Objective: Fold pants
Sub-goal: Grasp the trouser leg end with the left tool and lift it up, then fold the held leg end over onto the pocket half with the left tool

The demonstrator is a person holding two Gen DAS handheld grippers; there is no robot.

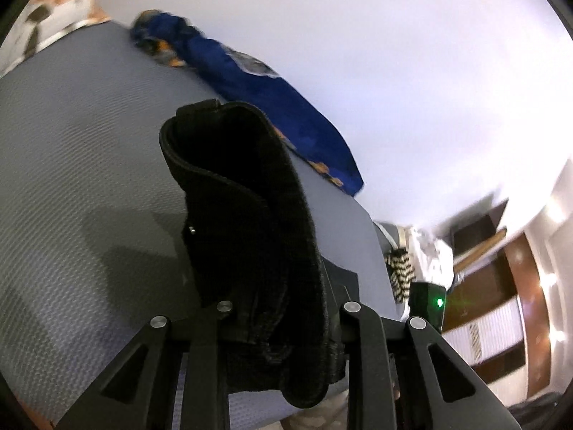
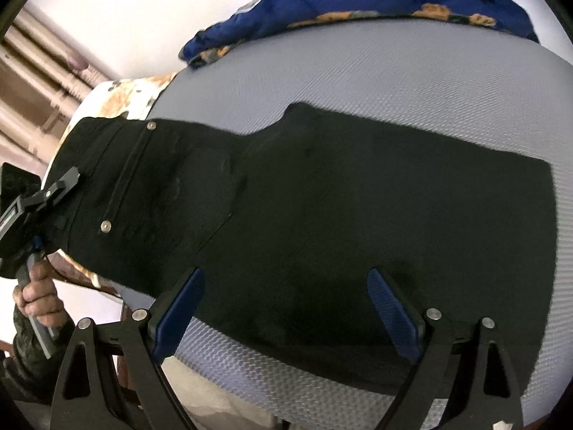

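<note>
Black pants on the grey mat; left gripper clamps the waistband, right gripper hovers wide open, empty.

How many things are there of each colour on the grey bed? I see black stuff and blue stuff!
Black: 1, the pants, their waist end pinched in the left gripper.
Blue with orange flowers: 1, the bunched blanket along the far edge of the grey mattress.
Total: 2 things.
The right gripper hangs open above the pants and holds nothing.
</note>
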